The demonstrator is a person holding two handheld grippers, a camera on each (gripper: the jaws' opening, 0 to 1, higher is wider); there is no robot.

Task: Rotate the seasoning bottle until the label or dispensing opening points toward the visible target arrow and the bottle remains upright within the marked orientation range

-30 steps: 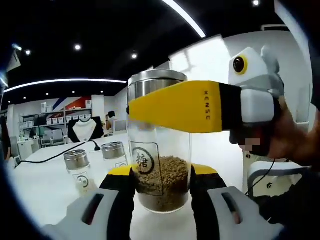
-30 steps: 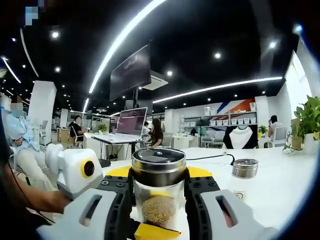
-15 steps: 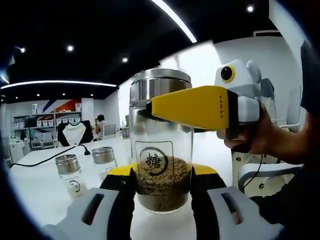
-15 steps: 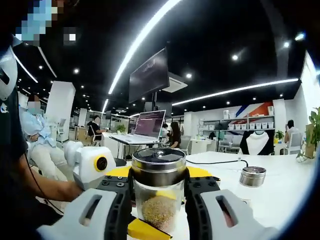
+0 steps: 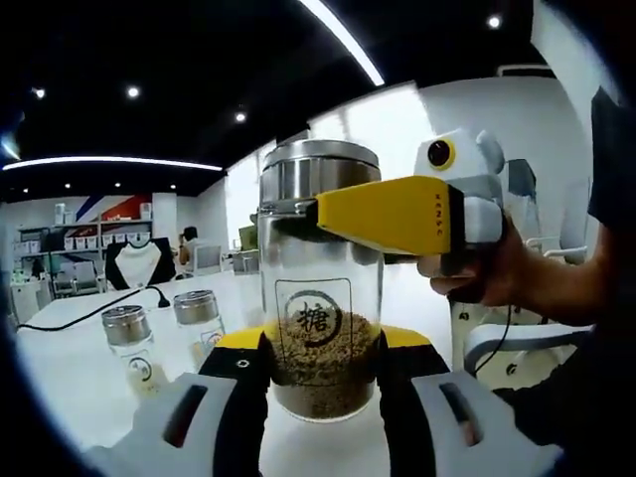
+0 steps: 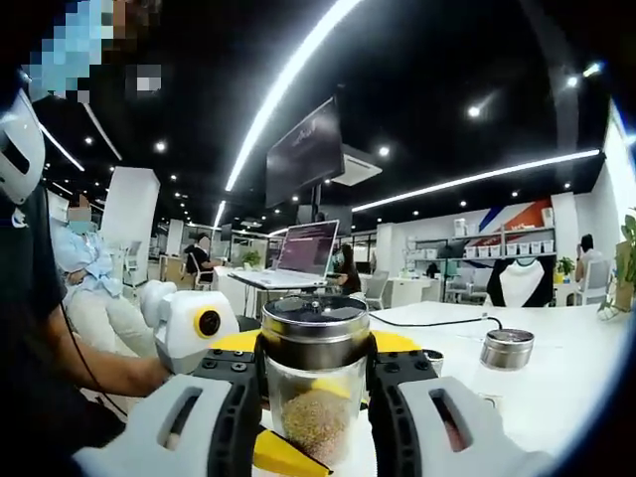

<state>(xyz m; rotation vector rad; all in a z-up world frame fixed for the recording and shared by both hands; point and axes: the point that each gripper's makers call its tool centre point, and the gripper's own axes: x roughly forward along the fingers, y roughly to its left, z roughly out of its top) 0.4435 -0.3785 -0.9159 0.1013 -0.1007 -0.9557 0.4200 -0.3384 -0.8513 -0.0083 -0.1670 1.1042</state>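
Observation:
The seasoning bottle is clear glass with a steel lid, brown granules and a round black label facing the left gripper view. It stands upright on the white table. My left gripper is shut on its lower body, one jaw on each side. My right gripper reaches in from the right, held by a hand, with a yellow jaw against the bottle just under the lid. In the right gripper view the right gripper is shut on the bottle at its lid. The left gripper sits low at the left.
Two small steel-capped shakers stand on the table to the left, and a black cable runs behind them. One shaker is at the right of the right gripper view. People sit at desks farther back.
The label has turned rightward across the glass and now faces the left gripper view squarely. The right gripper has swung right around the lid. Both views shifted a little.

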